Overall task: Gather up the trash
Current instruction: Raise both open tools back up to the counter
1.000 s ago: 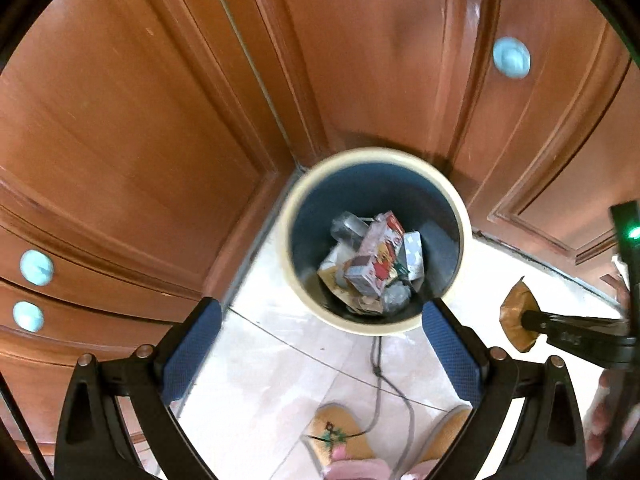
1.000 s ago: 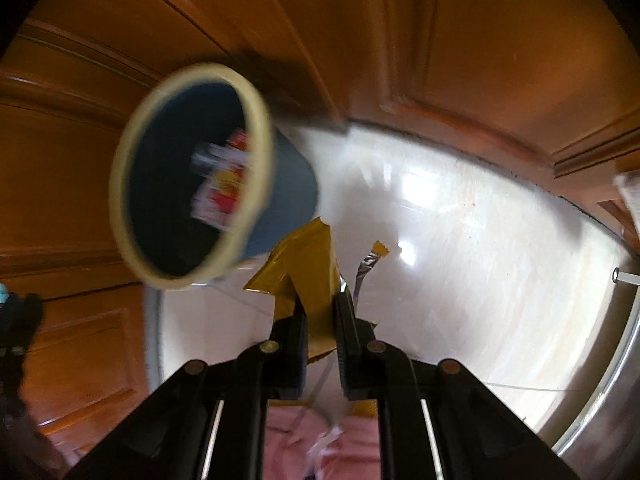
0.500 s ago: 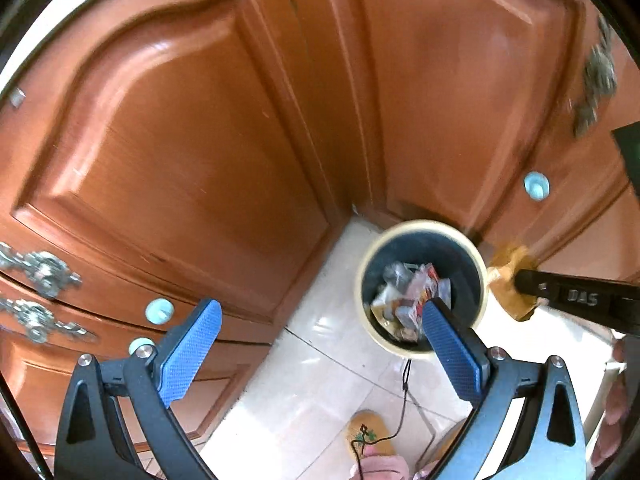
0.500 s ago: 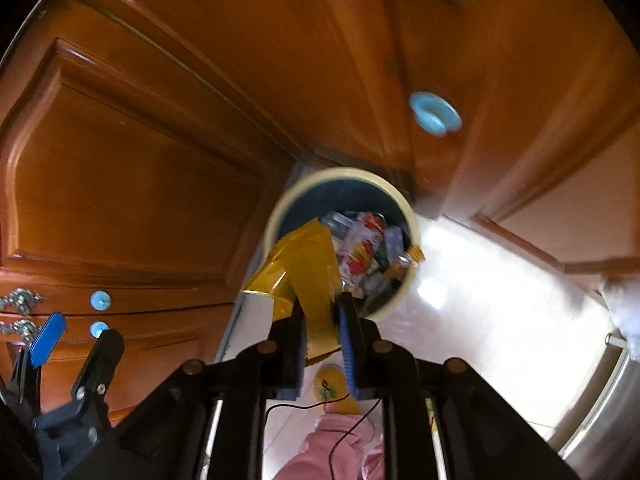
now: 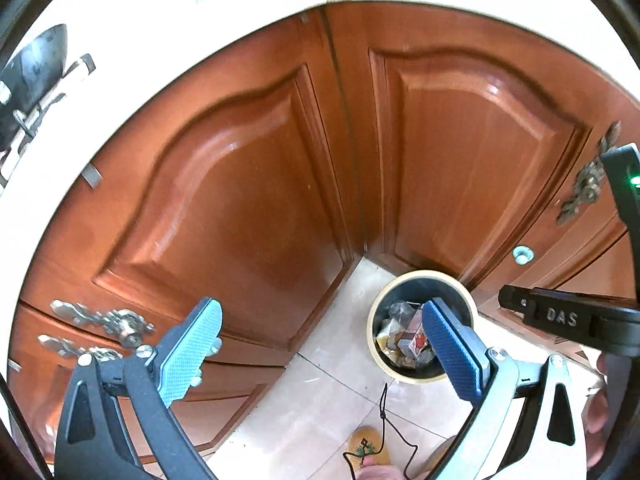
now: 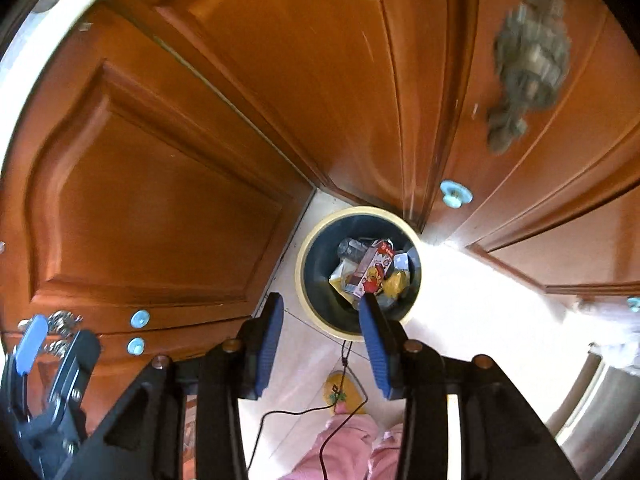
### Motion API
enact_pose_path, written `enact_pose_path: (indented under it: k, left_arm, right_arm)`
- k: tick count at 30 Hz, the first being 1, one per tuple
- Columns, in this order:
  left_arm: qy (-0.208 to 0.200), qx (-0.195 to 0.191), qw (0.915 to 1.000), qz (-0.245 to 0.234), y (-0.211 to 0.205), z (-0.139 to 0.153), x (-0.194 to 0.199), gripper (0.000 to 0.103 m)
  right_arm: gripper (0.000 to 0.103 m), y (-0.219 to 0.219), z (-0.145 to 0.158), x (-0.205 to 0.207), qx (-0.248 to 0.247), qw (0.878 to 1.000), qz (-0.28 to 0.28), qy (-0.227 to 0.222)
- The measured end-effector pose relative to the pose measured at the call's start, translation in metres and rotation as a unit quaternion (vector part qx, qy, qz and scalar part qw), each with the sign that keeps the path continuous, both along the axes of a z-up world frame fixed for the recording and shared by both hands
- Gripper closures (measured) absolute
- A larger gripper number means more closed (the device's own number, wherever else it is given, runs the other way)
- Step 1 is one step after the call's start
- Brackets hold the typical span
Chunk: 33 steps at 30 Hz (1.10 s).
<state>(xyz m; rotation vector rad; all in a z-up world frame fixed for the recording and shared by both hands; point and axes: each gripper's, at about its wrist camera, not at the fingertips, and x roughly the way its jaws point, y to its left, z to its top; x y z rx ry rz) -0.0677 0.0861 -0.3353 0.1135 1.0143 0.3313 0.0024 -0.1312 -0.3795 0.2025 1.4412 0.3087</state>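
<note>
A dark blue trash bin with a cream rim (image 5: 420,276) (image 6: 320,236) stands on the tiled floor in the corner of the wooden cabinets. It holds several wrappers and a red and white carton (image 6: 370,270). A yellow wrapper (image 6: 396,282) lies inside the bin. My right gripper (image 6: 320,344) is open and empty, high above the bin's near edge. My left gripper (image 5: 320,354) is open and empty, high up and left of the bin. One finger of the right gripper (image 5: 560,314) shows at the right of the left wrist view.
Brown cabinet doors (image 5: 248,200) (image 6: 168,208) enclose the corner, with light blue knobs (image 6: 456,194) and metal handles (image 5: 104,320). A white counter edge (image 5: 200,20) with a pan (image 5: 28,80) is above. The person's yellow slipper (image 6: 344,388) and a black cord (image 6: 344,364) are below.
My right gripper has opened and the yellow wrapper has dropped into the bin. Both grippers have risen well away from the bin.
</note>
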Motion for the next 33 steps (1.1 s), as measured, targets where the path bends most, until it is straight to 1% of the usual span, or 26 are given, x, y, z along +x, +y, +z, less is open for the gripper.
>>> enact_pose_path:
  k: [2, 5, 8, 12, 15, 18, 22, 27, 30, 33]
  left_arm:
    - [-0.002, -0.002, 1.0000, -0.004, 0.000, 0.014, 0.001, 0.003]
    - [-0.007, -0.009, 0.9998, -0.014, 0.001, 0.046, 0.000, 0.003]
    - [-0.013, -0.012, 0.9994, -0.031, -0.001, 0.081, -0.003, 0.003]
    - [-0.025, -0.029, 0.9982, -0.047, -0.001, 0.132, -0.006, 0.003]
    - [-0.027, -0.050, 0.9963, -0.065, -0.002, 0.172, -0.006, 0.003]
    - [-0.024, -0.059, 0.9948, -0.080, -0.007, 0.205, -0.004, 0.003]
    - [-0.049, -0.072, 0.9910, -0.102, -0.018, 0.249, -0.011, 0.003]
    - [-0.082, -0.079, 0.9858, -0.123, -0.030, 0.302, -0.016, 0.001]
    - [-0.104, -0.075, 0.9821, -0.138, -0.039, 0.327, -0.018, 0.001]
    - [-0.129, -0.078, 0.9776, -0.148, -0.044, 0.349, -0.020, 0.001]
  right_arm:
    - [0.063, -0.002, 0.022, -0.003, 0.004, 1.000, -0.001, -0.005]
    - [0.063, -0.006, 0.058, -0.007, 0.005, 1.000, -0.007, -0.016]
    - [0.063, -0.009, 0.101, -0.012, -0.005, 0.999, -0.011, -0.033]
    - [0.063, -0.016, 0.156, -0.018, -0.013, 0.998, -0.023, -0.054]
    - [0.063, -0.022, 0.202, -0.024, -0.017, 0.996, -0.035, -0.081]
    - [0.063, -0.027, 0.250, -0.030, -0.027, 0.993, -0.046, -0.109]
    - [0.063, -0.035, 0.303, -0.042, -0.027, 0.986, -0.065, -0.148]
    - [0.063, -0.050, 0.367, -0.062, -0.020, 0.973, -0.096, -0.209]
    - [0.058, -0.057, 0.396, -0.071, -0.021, 0.964, -0.113, -0.240]
    - [0.056, -0.061, 0.419, -0.078, -0.031, 0.957, -0.124, -0.261]
